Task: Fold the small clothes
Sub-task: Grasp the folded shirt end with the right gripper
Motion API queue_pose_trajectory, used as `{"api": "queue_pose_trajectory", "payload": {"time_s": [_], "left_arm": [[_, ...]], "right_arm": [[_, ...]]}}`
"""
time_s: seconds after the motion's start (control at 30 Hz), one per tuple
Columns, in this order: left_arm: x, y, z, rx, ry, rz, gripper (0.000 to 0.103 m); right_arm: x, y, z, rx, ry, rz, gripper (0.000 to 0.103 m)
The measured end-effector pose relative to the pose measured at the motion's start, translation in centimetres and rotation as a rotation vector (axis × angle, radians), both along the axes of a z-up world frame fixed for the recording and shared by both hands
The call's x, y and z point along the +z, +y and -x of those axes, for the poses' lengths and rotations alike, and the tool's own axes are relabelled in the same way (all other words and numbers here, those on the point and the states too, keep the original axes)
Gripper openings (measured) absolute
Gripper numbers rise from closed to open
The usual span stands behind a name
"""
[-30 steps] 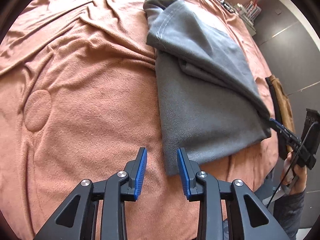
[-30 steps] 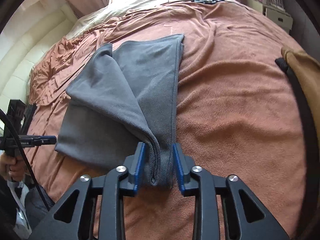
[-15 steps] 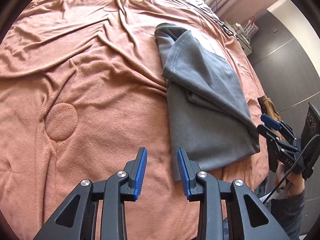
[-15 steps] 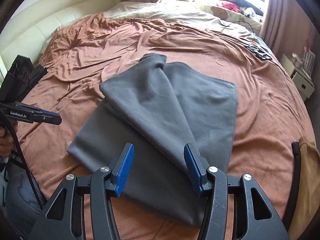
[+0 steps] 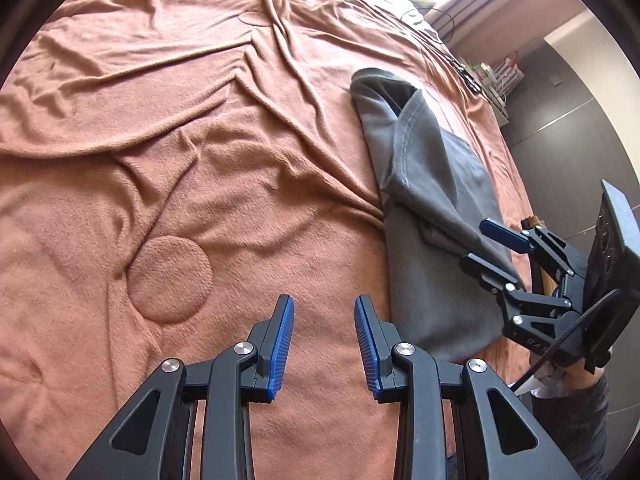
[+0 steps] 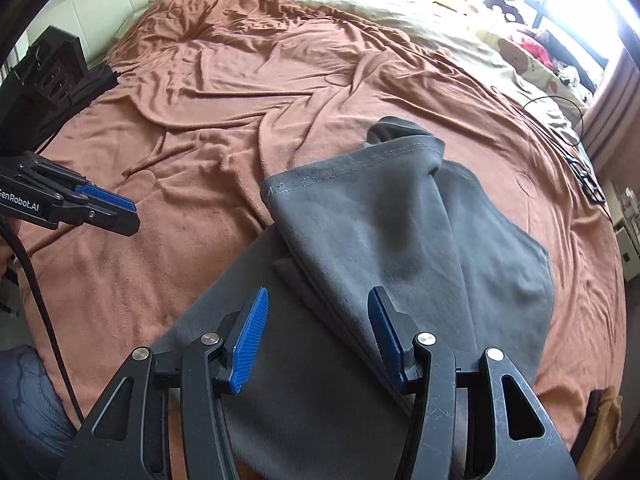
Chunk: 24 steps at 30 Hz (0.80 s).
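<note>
Rumpled brown blanket covers the bed, with the grey garment lying partly folded on it. Left gripper and right gripper both hover spread, seemingly touching nothing.

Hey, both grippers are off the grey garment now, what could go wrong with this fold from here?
The folded-over flap lies skewed with a bunched corner, so a second fold might lock in a crooked shape. The brown blanket is rumpled, and the open right gripper or left gripper may pinch it along with the grey garment.
</note>
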State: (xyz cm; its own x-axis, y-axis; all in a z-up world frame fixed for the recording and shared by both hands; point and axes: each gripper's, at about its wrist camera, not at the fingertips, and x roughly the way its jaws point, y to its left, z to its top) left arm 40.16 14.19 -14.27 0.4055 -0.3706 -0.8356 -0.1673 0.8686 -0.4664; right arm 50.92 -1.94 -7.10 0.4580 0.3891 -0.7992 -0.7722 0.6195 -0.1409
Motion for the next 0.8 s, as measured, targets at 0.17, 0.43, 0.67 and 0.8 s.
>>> {"api": "queue_pose_trajectory", "payload": {"time_s": [0.17,0.43,0.67,0.8], "left_arm": [[-1.0,1.8,0.1,0.028,0.010,0.002,0.034],[-1.8,2.8,0.4,0.046,0.024,-0.001,0.034],[-0.9,1.8,0.2,0.037,0.018,-0.023,0.034],[-0.3,1.0,-0.5,0.029,0.015,-0.043,0.034]], "right_arm": [[-1.5,2.7,-0.5,0.031,-0.018,0.085,0.050],[-3.8,4.6,-1.4,0.030,-0.044,0.167,0.031],[-1.5,2.9,-1.7,0.007,-0.045,0.049,0.007],[0.6,-0.1,-3.4,-0.053,-0.009,-0.077,0.007]]}}
